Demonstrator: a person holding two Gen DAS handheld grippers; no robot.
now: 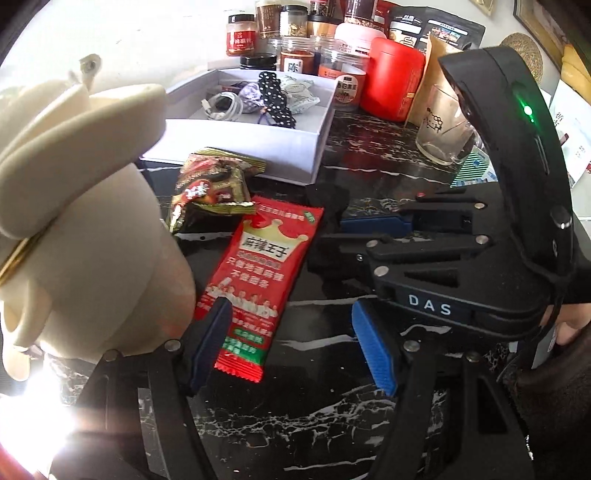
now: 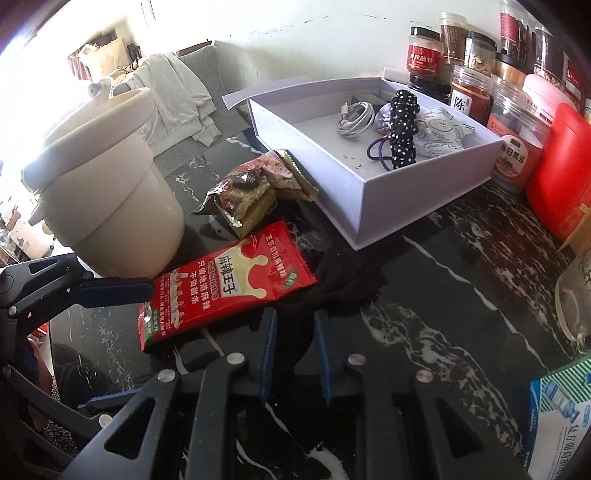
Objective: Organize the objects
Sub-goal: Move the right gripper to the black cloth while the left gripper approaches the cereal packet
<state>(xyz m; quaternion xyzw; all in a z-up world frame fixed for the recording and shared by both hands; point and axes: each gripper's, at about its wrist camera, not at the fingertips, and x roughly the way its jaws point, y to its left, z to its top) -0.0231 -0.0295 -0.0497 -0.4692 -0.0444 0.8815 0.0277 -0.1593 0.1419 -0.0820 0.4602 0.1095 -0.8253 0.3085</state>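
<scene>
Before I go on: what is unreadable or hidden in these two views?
- Black cloth: right wrist view, dark on dark marble, partly behind the right gripper; shape unclear.
- White box: left wrist view, left end hidden by the cream pot.
- Blue-green carton: right wrist view, cut off by the frame edge.
- Rear jars: left wrist view, labels too small.

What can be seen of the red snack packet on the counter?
The red snack packet is a flat, sealed, glossy foil pouch with a cream crown, white print, a green band at one end and crimped ends. It lies face up on the dark marbled counter, its far end by a crumpled wrapper. The left tongs straddle its near end, open, one pad over it.
</scene>
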